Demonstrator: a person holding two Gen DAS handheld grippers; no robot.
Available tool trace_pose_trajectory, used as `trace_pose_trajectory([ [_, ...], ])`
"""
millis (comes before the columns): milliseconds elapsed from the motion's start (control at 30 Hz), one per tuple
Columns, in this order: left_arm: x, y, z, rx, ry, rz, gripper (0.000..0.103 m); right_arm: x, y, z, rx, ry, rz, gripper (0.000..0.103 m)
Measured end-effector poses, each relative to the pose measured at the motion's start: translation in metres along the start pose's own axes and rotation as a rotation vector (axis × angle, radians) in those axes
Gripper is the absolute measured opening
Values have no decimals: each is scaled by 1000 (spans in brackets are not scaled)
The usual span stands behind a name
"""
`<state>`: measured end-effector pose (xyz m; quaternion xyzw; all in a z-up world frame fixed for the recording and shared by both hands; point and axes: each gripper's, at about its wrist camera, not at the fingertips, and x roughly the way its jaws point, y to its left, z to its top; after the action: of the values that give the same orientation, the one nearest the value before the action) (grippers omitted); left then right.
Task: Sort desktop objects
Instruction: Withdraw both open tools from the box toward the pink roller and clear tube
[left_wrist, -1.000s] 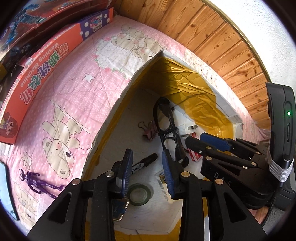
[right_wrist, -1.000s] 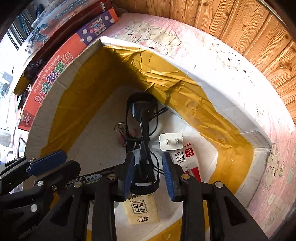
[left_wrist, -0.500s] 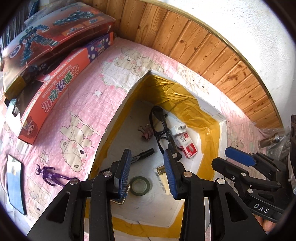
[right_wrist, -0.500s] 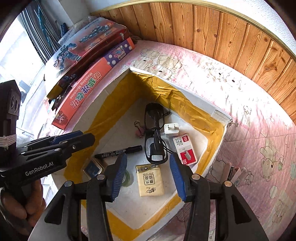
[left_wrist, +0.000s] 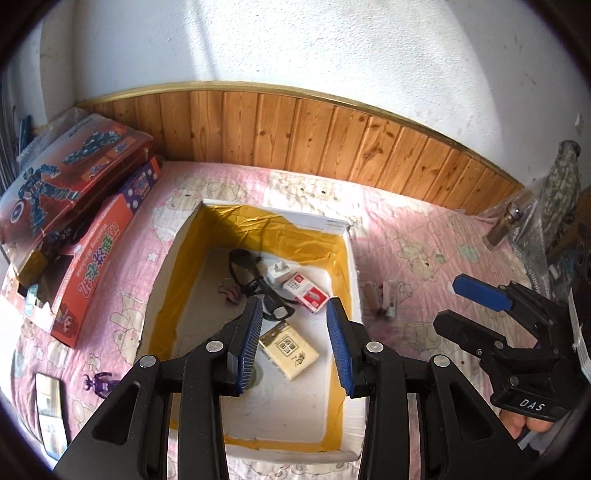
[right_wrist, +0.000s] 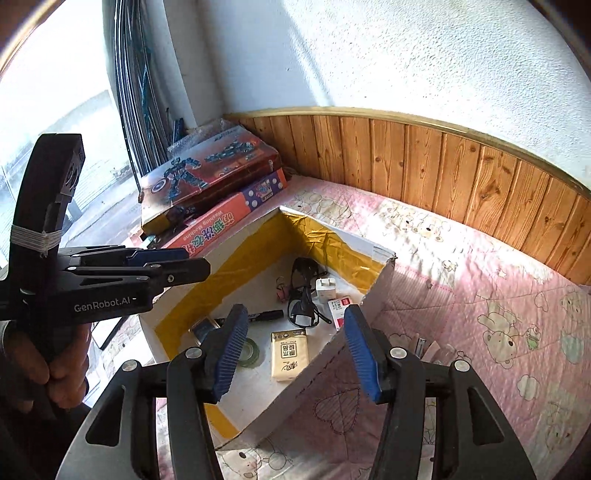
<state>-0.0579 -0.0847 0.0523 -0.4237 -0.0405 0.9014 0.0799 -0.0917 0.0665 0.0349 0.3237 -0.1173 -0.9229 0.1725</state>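
While both grippers hang above box, left gripper gapes empty, right gripper opening, empty. Glasses, charger, tissues lie inside box.

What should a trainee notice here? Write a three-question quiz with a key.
1. True or false: the sunglasses lie inside the foam box.
2. Which lies outside the box on the pink quilt? A) white charger plug B) purple toy figure C) tissue pack
3. Fill in: the left hand-held gripper holds ____.

Key: 1 true; 2 B; 3 nothing. The right hand-held gripper is opening, also with nothing between its jaws.
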Motion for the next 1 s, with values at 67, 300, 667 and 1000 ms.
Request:
trace_pose_trajectory([
  [67,1,-13,-3,21,6,-29,38,-11,-16,-14,37,-39,-25,59],
  [300,14,-56,-10,15,62,-145,38,28,-87,-43,244,85,-155,63],
  [667,50,-109,-16,40,120,-166,38,127,-152,-63,338,228,-173,36],
  [1000,62,-87,4,-33,112,-151,38,165,-151,-74,90,222,-127,43],
])
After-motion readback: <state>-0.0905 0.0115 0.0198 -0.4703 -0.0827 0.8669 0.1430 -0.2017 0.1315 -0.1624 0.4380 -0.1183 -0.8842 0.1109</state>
